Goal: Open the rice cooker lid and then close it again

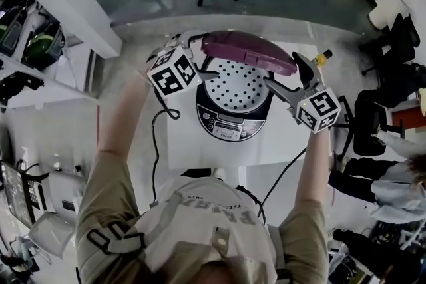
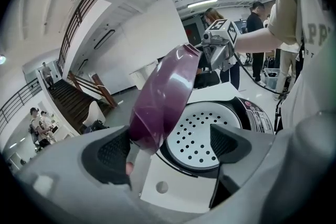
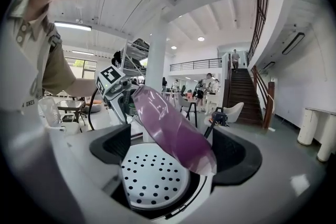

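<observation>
Gaping: left claw [image 2: 173, 147] | right claw [image 3: 173, 152] | lid [image 1: 247, 53] tilted | cooker [image 1: 234, 118] print unreadable

Head overhead, gripper views opposed, sharing rice cooker [image 1: 229, 124]

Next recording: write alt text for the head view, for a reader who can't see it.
Seen from above, a rice cooker sits on a white table with its purple lid raised, exposing a perforated inner plate. The person's left tongs and right tongs flank the lid.
</observation>
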The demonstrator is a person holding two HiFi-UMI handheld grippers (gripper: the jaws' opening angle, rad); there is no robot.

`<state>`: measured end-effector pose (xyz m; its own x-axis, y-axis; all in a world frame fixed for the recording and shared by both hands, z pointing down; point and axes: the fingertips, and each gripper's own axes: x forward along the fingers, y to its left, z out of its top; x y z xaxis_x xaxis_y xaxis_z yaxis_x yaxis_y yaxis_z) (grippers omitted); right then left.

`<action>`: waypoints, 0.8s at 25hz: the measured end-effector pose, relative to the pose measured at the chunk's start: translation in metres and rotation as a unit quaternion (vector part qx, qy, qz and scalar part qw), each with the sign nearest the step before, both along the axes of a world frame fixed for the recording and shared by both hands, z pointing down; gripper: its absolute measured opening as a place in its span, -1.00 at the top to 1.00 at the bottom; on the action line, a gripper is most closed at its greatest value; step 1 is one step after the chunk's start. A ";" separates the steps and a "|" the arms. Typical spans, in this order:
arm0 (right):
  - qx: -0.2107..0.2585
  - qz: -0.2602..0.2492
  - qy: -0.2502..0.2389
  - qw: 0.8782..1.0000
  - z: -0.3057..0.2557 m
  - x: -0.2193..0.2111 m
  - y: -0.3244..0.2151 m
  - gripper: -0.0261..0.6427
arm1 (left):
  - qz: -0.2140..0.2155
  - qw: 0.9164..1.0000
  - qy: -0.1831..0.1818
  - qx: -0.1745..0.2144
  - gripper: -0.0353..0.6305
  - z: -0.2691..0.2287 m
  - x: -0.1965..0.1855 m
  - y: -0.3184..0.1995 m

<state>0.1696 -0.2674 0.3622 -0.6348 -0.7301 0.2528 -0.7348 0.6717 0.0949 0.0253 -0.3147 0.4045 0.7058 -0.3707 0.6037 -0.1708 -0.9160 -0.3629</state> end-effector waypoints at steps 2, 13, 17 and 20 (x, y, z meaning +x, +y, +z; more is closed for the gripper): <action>-0.005 -0.005 0.010 1.000 0.005 -0.002 0.006 -0.45 | 0.003 1.000 -0.008 0.000 -0.58 0.004 -0.003 0.006; -0.050 -0.057 0.076 0.994 0.035 -0.012 0.043 -0.46 | 0.034 0.997 -0.066 -0.007 -0.62 0.029 -0.016 0.042; -0.066 -0.072 0.094 0.991 0.049 -0.014 0.054 -0.46 | 0.043 0.996 -0.077 -0.028 -0.65 0.039 -0.019 0.055; -0.073 -0.077 0.098 0.989 0.057 -0.014 0.059 -0.46 | 0.047 0.995 -0.085 -0.034 -0.66 0.047 -0.021 0.061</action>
<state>0.1553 -0.2081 0.4190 -0.6645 -0.5744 0.4781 -0.5992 0.7918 0.1184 0.0047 -0.2537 0.4512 0.6203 -0.2634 0.7388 -0.0254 -0.9482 -0.3167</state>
